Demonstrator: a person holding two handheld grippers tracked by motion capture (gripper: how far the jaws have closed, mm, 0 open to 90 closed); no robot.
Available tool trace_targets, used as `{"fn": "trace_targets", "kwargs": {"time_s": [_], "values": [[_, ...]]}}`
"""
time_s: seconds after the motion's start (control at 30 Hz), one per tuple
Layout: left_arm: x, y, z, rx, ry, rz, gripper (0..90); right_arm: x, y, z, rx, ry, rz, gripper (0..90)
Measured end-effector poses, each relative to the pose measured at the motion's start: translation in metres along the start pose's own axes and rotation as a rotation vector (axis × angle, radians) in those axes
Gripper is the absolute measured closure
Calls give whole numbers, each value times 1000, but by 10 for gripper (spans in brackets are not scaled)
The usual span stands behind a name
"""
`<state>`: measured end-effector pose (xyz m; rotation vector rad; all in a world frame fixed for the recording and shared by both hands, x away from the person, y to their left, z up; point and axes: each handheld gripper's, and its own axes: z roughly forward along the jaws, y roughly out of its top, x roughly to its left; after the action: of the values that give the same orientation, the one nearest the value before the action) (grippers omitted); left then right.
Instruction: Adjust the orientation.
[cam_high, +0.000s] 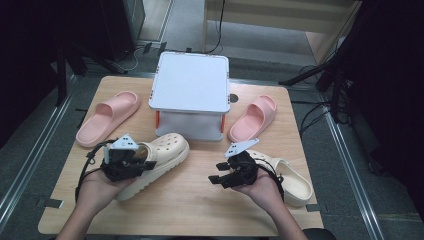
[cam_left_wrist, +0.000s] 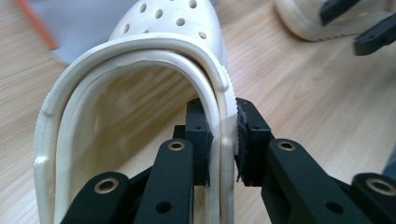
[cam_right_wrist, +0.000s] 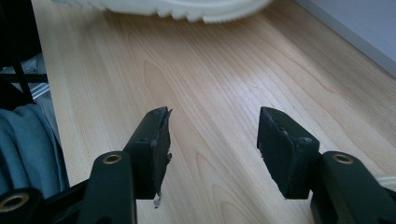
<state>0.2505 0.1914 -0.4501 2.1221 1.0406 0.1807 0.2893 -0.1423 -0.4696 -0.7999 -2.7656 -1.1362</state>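
Gripping heel rim of cream perforated rubber clog (cam_high: 161, 159), left gripper (cam_high: 131, 163) has jaws clamped on either side of rim wall, near table's front-left. Clog's toe points toward white lidded storage box (cam_high: 190, 82) at table centre. Right gripper (cam_high: 223, 176) hovers over bare light wooden table (cam_high: 195, 200), jaws spread apart, holding nothing. Second cream rubber clog (cam_high: 292, 181) lies just behind right hand. Two pink foam slides (cam_high: 107, 116) flank box.
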Motion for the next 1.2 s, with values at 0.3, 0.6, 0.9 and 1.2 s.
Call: {"fn": "trace_targets", "kwargs": {"time_s": [0.3,0.6,0.9,1.2], "values": [[-20,7,29,42,-57,48,777,3,-4,0,-9,-13,5,443],[-25,4,42,85,-94,64,766,8,-4,2,-20,-22,5,449],[-23,5,36,87,-153,61,705,12,1,11,-70,-18,11,496],[-16,5,4,33,-130,55,716,13,7,20,-111,-23,29,648]]}}
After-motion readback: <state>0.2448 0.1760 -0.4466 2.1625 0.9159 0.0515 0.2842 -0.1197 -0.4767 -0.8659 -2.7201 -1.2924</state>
